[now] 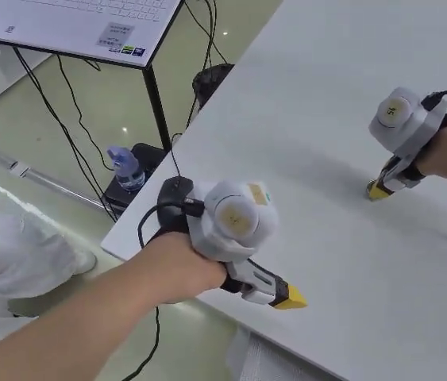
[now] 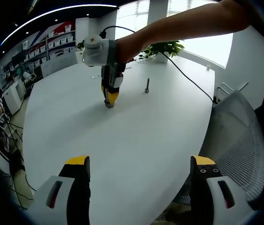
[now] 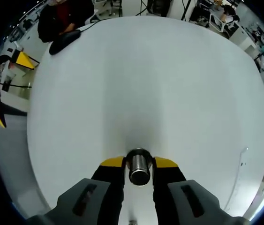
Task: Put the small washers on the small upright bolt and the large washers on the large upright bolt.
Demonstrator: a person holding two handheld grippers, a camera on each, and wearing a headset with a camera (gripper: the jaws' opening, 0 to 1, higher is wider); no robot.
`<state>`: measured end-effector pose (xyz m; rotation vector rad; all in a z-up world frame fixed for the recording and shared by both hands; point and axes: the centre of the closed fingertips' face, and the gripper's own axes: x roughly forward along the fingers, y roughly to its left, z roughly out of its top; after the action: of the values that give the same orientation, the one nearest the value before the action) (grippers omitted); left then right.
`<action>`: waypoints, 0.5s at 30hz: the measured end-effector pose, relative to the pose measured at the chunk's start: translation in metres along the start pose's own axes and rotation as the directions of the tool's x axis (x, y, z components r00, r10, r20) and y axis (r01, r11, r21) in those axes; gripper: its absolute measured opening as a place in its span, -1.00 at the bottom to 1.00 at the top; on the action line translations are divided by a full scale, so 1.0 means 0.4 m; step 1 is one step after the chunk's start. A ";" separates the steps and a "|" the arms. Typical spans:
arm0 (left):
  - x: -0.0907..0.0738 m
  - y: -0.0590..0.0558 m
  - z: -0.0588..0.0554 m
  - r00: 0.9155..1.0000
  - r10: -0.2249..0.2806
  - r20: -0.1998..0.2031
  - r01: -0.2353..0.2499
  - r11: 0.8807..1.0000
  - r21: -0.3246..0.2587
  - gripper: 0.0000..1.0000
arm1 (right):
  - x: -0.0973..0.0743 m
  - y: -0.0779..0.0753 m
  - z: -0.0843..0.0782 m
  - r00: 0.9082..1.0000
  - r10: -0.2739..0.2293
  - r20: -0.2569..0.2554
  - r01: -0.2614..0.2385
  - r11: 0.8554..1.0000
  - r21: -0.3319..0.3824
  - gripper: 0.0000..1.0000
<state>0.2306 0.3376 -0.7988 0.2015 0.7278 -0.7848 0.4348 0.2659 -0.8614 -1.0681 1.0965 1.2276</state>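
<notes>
Tongs of the right gripper (image 3: pixel 139 163) pinch the large bolt (image 3: pixel 139 172), their yellow tips pressed against its two sides. The bolt stands upright on the white surface (image 3: pixel 169 84). In the left gripper view this gripper reaches down from above, with its tips at the surface around the grey bolt. The small bolt (image 2: pixel 147 85) stands upright a little to the right of the large bolt in that view, apart from it and from the tongs.

The left gripper (image 2: pixel 140 161) is well apart from the large bolt, close to the surface's near edge. Its tongs are spread wide with nothing between them. In the head view a hand holds it low over the surface, tips pointing roughly towards the large bolt.

Off the surface, far from the large bolt, a laptop (image 1: pixel 80 24) sits on a stand and a bottle (image 1: pixel 126 168) stands on the floor. A mesh chair (image 2: pixel 237 136) stands by the edge.
</notes>
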 end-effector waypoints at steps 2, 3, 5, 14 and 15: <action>0.001 0.000 0.000 1.000 -0.001 -0.003 0.001 1.000 0.001 0.76 | -0.004 0.004 -0.002 1.000 0.001 0.000 -0.001 1.000 -0.002 -0.55; 0.001 0.000 0.001 1.000 -0.001 -0.003 0.001 1.000 0.002 0.76 | -0.005 0.005 -0.002 1.000 0.000 0.000 0.000 1.000 -0.002 -0.55; 0.001 -0.001 0.003 1.000 -0.002 -0.001 0.002 1.000 0.004 0.76 | -0.007 0.007 -0.004 1.000 0.000 -0.001 0.000 1.000 -0.004 -0.55; 0.003 -0.008 0.005 1.000 -0.003 -0.005 0.003 1.000 0.004 0.75 | -0.011 -0.004 -0.008 1.000 -0.013 0.007 0.013 1.000 -0.018 -0.43; 0.003 -0.010 0.005 1.000 -0.003 -0.006 0.003 1.000 0.006 0.75 | -0.012 -0.010 -0.010 1.000 -0.018 0.009 0.018 1.000 -0.017 -0.41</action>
<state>0.2291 0.3333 -0.7977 0.2085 0.7318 -0.7898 0.4385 0.2610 -0.8571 -1.0825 1.0694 1.2287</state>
